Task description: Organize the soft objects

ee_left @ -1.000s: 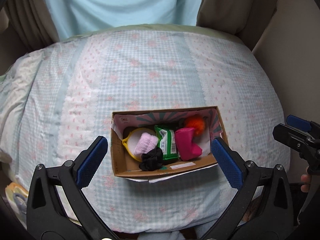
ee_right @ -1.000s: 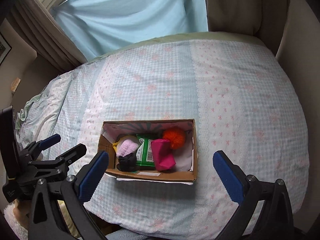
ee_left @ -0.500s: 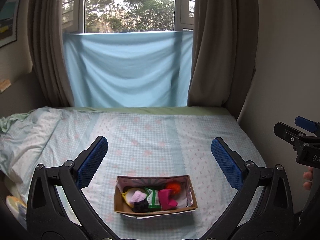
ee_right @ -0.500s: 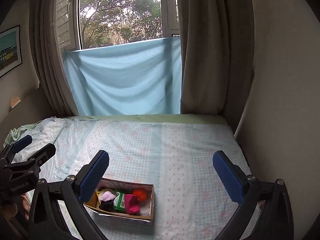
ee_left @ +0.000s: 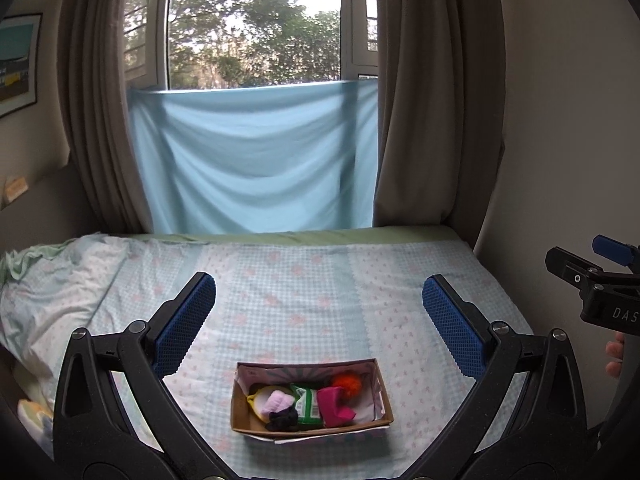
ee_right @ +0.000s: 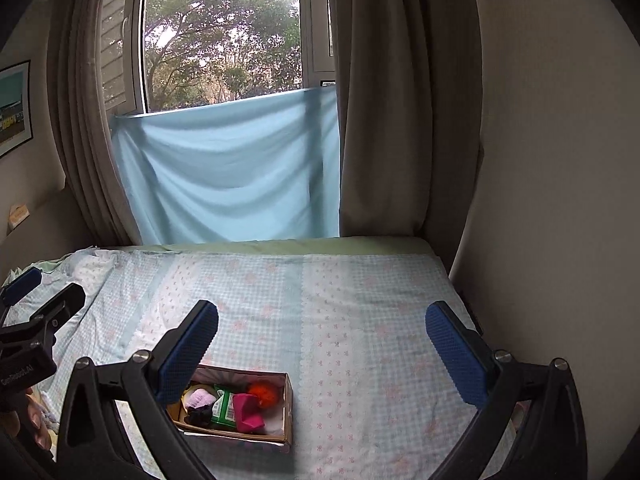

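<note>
A cardboard box (ee_left: 240, 420) (ee_right: 287, 408) lies on the bed near its front edge. Inside it sit a pale pink soft piece (ee_left: 280, 401) (ee_right: 201, 397), a black one (ee_left: 284, 420) (ee_right: 200, 414), a green packet (ee_left: 308, 406) (ee_right: 224, 406), a magenta pouch (ee_left: 335, 406) (ee_right: 248, 412) and an orange pompom (ee_left: 346, 382) (ee_right: 264, 394). My left gripper (ee_left: 319, 330) is open, raised behind the box, with nothing between its blue pads. My right gripper (ee_right: 322, 354) is open too, above and right of the box, holding nothing.
The bed (ee_left: 304, 280) carries a checked, flowered sheet, rumpled at the left (ee_left: 44, 280). A light blue cloth (ee_left: 256, 160) hangs under the window between brown curtains. A wall (ee_right: 560, 200) runs along the bed's right side. A hand's fingers (ee_left: 614, 356) show at the right edge.
Both grippers have pulled back and tilted up from looking down at the box; it now sits small and low in both views, and the window shows. Jaws stayed open.
</note>
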